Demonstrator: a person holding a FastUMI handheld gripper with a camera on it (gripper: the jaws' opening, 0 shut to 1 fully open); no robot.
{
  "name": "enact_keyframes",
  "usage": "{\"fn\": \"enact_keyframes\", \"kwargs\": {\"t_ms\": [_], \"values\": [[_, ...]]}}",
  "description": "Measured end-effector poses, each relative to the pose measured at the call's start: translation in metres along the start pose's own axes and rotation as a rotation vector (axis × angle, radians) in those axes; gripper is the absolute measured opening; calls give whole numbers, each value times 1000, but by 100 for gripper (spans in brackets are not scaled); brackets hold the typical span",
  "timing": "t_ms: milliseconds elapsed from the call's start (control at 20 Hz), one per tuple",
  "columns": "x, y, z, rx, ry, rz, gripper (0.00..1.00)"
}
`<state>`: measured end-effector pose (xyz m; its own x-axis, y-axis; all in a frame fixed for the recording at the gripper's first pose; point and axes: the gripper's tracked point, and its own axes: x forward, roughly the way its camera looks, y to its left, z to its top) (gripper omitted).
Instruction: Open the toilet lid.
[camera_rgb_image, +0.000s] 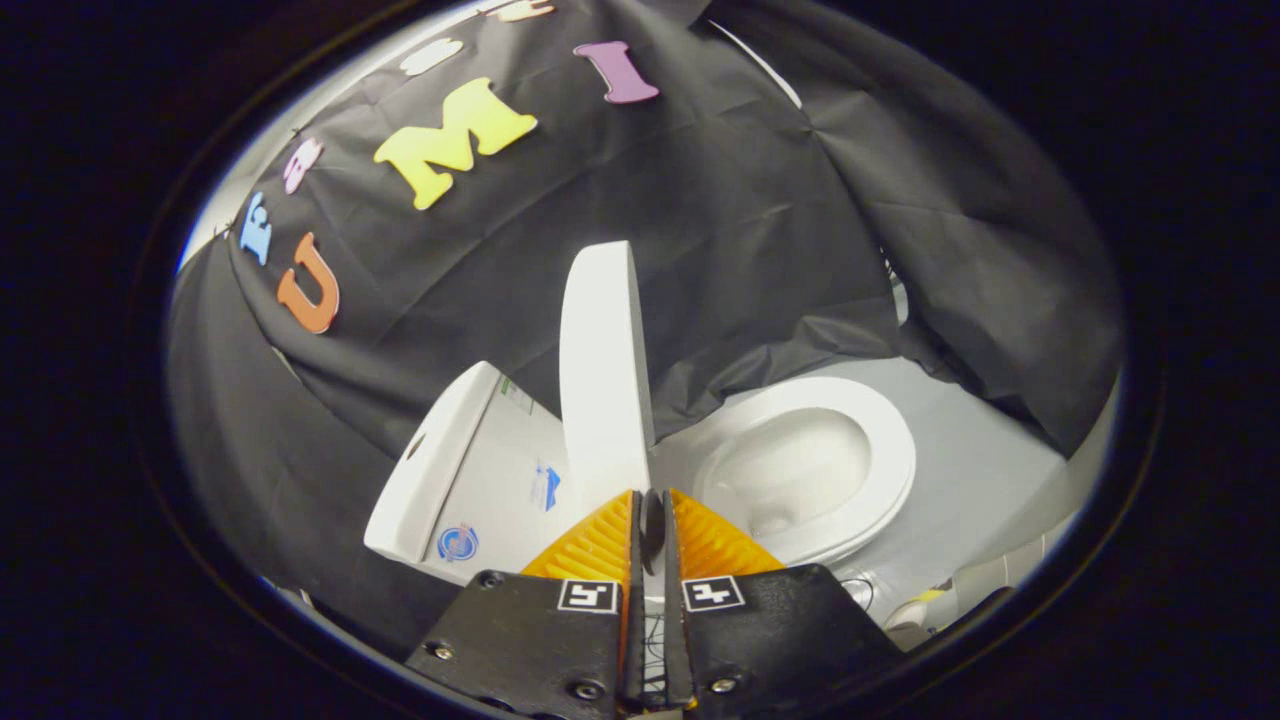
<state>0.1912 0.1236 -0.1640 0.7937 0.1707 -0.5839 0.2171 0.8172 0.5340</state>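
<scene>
Hand-held gripper sits low in the gripper view, its two orange ribbed fingers drawn almost together with only a thin slot between them. The near edge of the toilet lid comes right down to the fingertips; a small dark bit sits in the slot at the tips. Cannot tell whether both fingers actually press on the lid edge or just sit against it. Black finger mounts behind the pads each carry a small square marker.

Toilet lid: white, smooth, glossy plastic, rounded top end, seen nearly edge-on as a tall narrow slab. It stands raised off the bowl, rising straight ahead from the fingers, roughly upright in this tilted view.

Toilet seat: white oval ring, exposed, lying to the right of the lid and beyond the right finger. Bowl inside it is white and uncovered.

Tank: white, boxy, on the left of the lid, just beyond the left finger, with a round blue sticker and another small blue sticker on its face. Tank top has a dark oval spot.

Grey floor around the toilet on the right. Black cloth wall hangs behind everything.
</scene>
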Motion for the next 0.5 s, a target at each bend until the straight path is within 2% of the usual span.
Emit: {"fn": "enact_keyframes", "kwargs": {"t_ms": [500], "values": [[4, 64, -15, -165, -17, 10, 13]]}}
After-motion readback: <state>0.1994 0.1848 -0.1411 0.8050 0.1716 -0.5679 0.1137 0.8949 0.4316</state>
